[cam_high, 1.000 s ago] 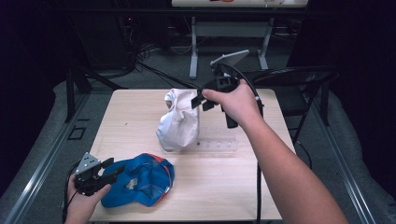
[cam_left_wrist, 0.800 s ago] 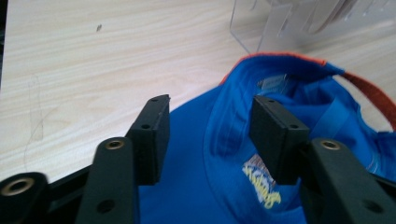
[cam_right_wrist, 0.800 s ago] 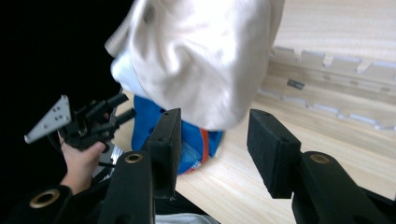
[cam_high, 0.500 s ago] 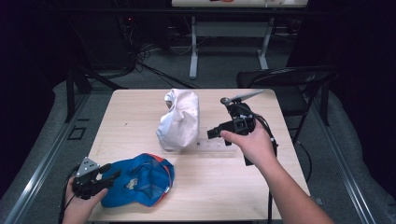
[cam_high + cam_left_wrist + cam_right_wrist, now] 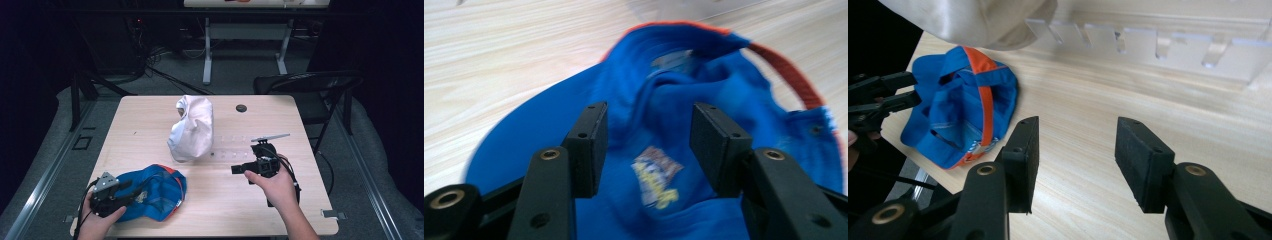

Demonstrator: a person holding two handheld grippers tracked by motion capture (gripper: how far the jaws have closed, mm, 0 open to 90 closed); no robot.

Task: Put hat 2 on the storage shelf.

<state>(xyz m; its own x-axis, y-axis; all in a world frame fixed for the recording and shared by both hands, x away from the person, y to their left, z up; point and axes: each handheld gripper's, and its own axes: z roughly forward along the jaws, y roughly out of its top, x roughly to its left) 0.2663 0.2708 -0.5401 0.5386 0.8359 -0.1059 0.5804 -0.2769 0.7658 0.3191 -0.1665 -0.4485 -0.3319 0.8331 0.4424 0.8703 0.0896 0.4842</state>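
Note:
A blue cap [image 5: 162, 192] with orange trim lies upside down at the table's front left. My left gripper [image 5: 132, 192] reaches over it from the left. In the left gripper view its jaws [image 5: 649, 135] stand wide over the cap's blue inside [image 5: 704, 65]. They have just been closing a little, and the pads press on nothing. A white cap [image 5: 192, 127] stands at a clear slotted rack [image 5: 235, 145] mid-table. My right gripper [image 5: 234, 170] is low over the table's right side, pointing left. Its jaws [image 5: 1075, 155] have just been opening over bare wood.
The wooden table [image 5: 145, 125] has a small black disc [image 5: 241, 108] near its far edge. A black folding chair [image 5: 310, 82] stands past the right corner. The right gripper view shows the blue cap [image 5: 955, 110], the left gripper [image 5: 898, 90], the white cap [image 5: 973, 20] and the rack [image 5: 1158, 40].
My right hand has come down and toward the table's front, away from the white cap, which stays at the rack. The left gripper has edged slightly over the blue cap.

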